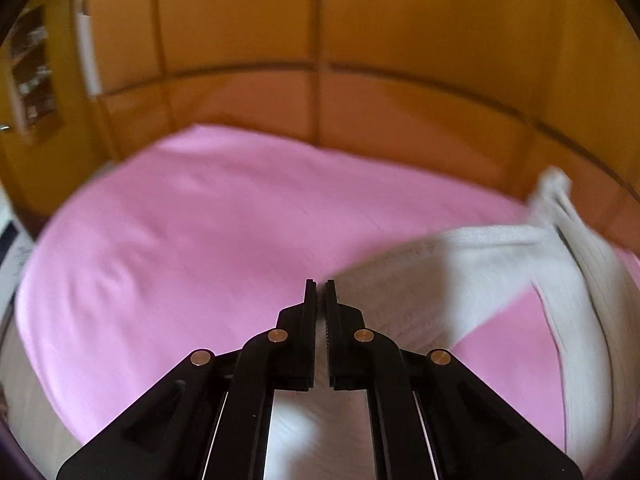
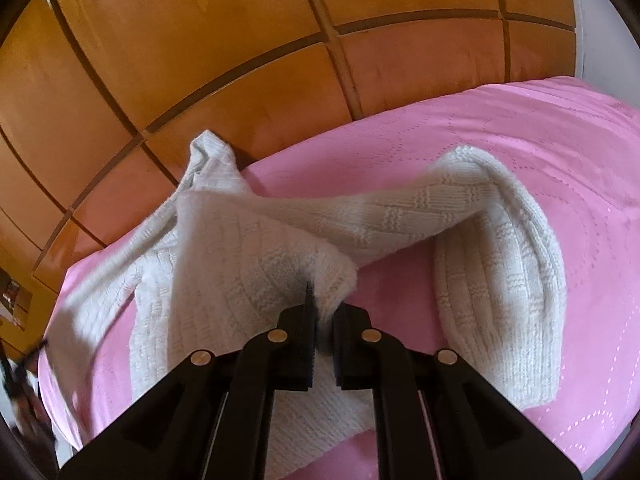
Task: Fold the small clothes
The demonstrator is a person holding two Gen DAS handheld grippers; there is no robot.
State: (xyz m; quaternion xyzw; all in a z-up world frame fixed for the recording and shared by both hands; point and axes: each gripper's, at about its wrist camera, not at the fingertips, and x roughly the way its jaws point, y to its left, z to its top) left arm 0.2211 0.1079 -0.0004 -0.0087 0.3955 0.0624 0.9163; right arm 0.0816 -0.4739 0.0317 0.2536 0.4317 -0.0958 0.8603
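I see the white knitted garment lying on the pink bedspread, close to the wooden panelled wall behind the bed. In the right wrist view, my right gripper is pinching a bunched fold of the knit: the fabric wraps over and between the two black fingertips, and the jaws are pressed together on it. One sleeve arcs away to the right and bends back down onto the bedspread; another portion trails to the left, with a peak of fabric raised against the wall.

In the left wrist view, which is motion-blurred, my left gripper has its jaws drawn almost together with only a thin slit between them, and no fabric is visible in that slit. The garment lies under and to the right of these fingertips, on the bedspread.
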